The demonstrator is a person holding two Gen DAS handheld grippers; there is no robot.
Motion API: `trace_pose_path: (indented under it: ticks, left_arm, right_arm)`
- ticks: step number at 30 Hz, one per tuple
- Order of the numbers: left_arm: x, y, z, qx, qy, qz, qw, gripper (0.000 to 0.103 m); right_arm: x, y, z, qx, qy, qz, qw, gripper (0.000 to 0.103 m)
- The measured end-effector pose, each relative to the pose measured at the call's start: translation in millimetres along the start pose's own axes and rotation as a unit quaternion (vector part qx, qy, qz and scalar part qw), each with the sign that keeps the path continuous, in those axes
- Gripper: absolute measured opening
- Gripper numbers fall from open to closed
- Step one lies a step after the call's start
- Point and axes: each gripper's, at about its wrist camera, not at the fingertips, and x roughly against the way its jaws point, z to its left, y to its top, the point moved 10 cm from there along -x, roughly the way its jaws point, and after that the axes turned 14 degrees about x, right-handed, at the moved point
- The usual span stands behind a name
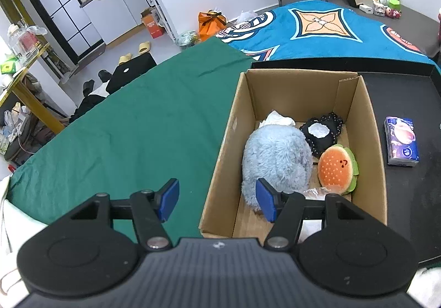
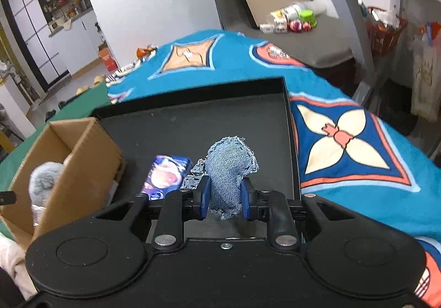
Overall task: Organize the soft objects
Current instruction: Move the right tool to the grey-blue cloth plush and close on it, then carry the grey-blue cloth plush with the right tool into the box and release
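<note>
Left gripper (image 1: 217, 200) hangs wide open over the near wall of the cardboard box (image 1: 220, 153), nothing between its blue pads. Only this view shows the box's contents: fluffy blue plush (image 1: 275, 159), burger plush (image 1: 337, 167), black beaded pouch (image 1: 321, 134). The tissue pack (image 1: 401, 142) lies on the black tray (image 1: 399, 93) beside the box. Over to the right wrist view: right gripper (image 2: 223, 197) is clamped on the denim pouch (image 2: 228, 170) above the tray, a thing the left view misses

Left gripper (image 1: 217, 200) agape, right gripper (image 2: 224, 202) clamped
</note>
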Motion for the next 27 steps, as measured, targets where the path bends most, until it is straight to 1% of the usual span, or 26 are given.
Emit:
trace_pose_path:
  ticks: [10,16,27]
  left_arm:
    - [8,1,6,0.006,-0.015,-0.009,0.9998,0.06]
    - [8,2,14,0.022,-0.023,-0.012,0.9994,0.06]
    - [10,-1,28,0.04,-0.049,-0.02,0.9978,0.06]
  right_arm:
    - [30,0,10,-0.007,0.002,-0.018,1.0,0.023]
    - [44,6,21,-0.005,0.007,-0.03,1.0,0.023]
    - [61,23,54,0.006,0.025,-0.047,0.999,0.023]
